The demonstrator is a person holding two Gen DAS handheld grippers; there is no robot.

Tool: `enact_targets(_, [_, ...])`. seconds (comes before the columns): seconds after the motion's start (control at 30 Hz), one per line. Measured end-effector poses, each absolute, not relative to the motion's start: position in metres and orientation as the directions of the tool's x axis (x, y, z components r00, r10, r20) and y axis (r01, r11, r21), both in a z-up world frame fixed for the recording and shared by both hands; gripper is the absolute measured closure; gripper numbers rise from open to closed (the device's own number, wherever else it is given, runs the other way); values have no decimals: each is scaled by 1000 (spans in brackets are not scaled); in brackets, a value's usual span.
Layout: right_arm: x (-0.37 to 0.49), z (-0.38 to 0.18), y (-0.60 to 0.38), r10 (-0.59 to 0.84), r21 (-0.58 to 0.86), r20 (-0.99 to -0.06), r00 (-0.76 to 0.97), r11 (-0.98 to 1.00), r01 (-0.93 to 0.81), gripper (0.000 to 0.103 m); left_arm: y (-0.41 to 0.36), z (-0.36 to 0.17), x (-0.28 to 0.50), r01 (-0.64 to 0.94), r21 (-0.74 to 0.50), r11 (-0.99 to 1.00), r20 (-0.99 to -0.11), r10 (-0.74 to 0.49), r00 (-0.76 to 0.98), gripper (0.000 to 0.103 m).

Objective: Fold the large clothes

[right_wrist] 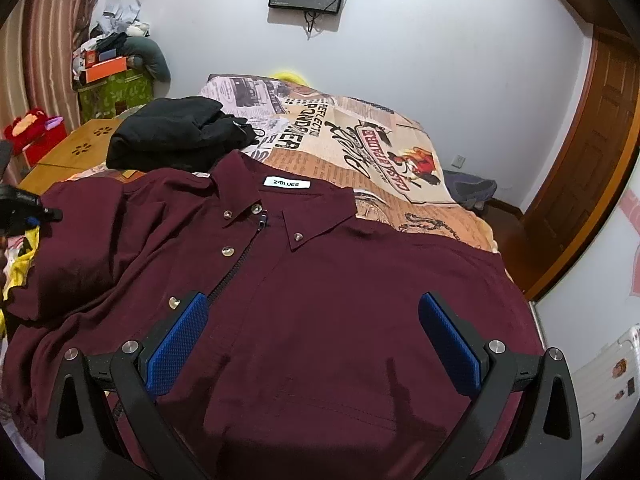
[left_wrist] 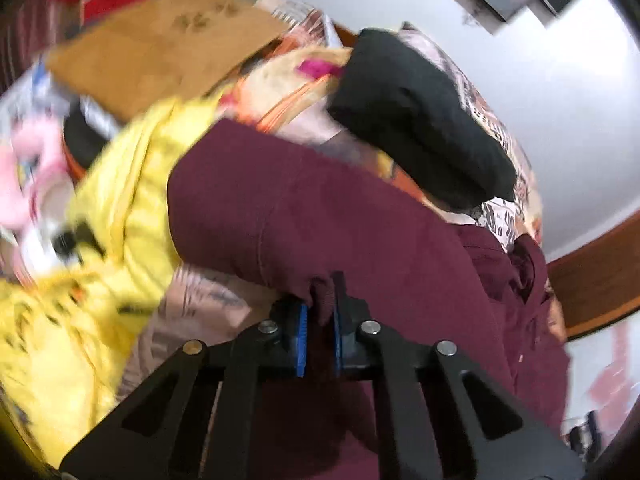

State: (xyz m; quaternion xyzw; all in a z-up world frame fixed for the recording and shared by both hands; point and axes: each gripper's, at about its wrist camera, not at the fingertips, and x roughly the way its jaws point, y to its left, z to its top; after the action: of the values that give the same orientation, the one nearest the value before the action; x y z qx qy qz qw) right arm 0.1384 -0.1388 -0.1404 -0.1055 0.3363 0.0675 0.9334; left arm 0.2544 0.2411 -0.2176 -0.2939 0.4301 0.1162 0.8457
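Observation:
A large maroon shirt [right_wrist: 320,280] lies face up on the bed, collar and white label toward the far wall. My left gripper [left_wrist: 320,312] is shut on a fold of the shirt's [left_wrist: 320,216] sleeve and holds it lifted; this view is blurred. It also shows at the left edge of the right wrist view [right_wrist: 32,216]. My right gripper [right_wrist: 312,320] is open and empty, hovering just over the shirt's front, its blue pads [right_wrist: 176,344] spread wide on either side of the chest.
A folded black garment [right_wrist: 180,136] lies on the bed's printed sheet [right_wrist: 360,140] beyond the collar. A yellow garment [left_wrist: 100,240] lies left of the shirt. A wooden table [right_wrist: 80,144] stands left of the bed. A wooden door [right_wrist: 592,152] is at right.

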Motion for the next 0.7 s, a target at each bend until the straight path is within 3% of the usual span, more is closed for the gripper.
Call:
enact_targets(0.17, [138,-135,-154,47,-152,-624,780,972,-180,0,179,-137,265,-281,-251,926,-693,31,721,97])
enact_targets(0.4, [136,-121,-189,58,-95,-593,803,985,-141,0,75,-40,271,-4,-289,957,-530,-157,833,98])
enact_targets(0.53, [130,-111,-214,22,-101,-566,824,990,-96,0,24,-22,283,119,-351,929,-511,-296,807,98])
enact_targets(0.7, [124,-105,-245,-4,-86,-552,834,995,-52,0,-52,-37,300,215,-357,909,-565,-394,725,98])
